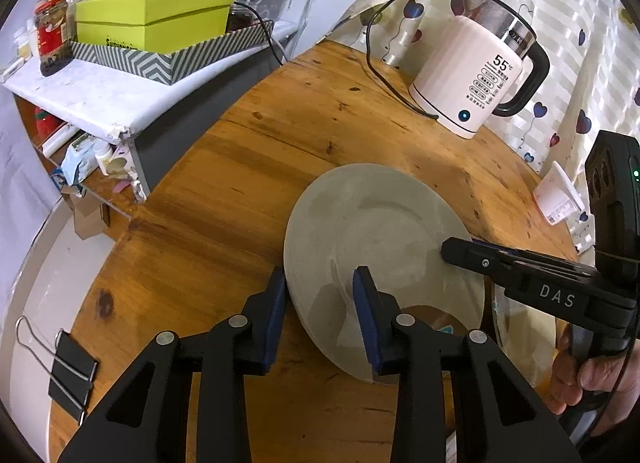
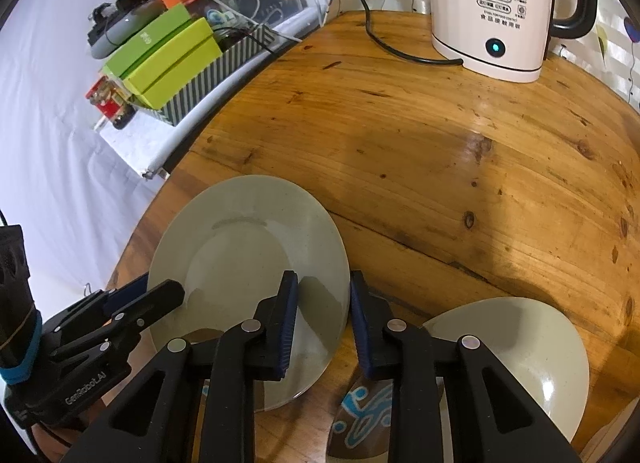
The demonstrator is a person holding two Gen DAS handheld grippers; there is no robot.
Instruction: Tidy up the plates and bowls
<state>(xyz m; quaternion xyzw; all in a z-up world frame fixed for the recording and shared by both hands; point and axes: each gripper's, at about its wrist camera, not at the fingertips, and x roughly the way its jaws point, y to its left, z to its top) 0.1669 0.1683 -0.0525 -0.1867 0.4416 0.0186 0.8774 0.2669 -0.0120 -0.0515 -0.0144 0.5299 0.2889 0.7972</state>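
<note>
A grey-green plate (image 1: pixel 380 223) (image 2: pixel 240 247) lies on the round wooden table (image 1: pixel 240 183). My left gripper (image 1: pixel 320 283) (image 2: pixel 156 287) straddles its left rim, one blue pad at the outer edge and the other over the plate's well, with a gap still showing. My right gripper (image 2: pixel 324 283) (image 1: pixel 452 249) is shut on the plate's right rim, one pad on top and the other against the edge. A second grey-green dish (image 2: pixel 528 343) sits to the right. Under my right gripper is a brown bowl with a blue pattern (image 2: pixel 360 419), mostly hidden.
A white electric kettle (image 1: pixel 472 75) (image 2: pixel 492 3) with its black cord stands at the table's far side by a curtain. A cluttered shelf with green boxes (image 1: pixel 152 19) runs along the left. A black binder clip (image 1: pixel 72 379) hangs at the near left edge. A hand (image 1: pixel 592 383) holds the right gripper.
</note>
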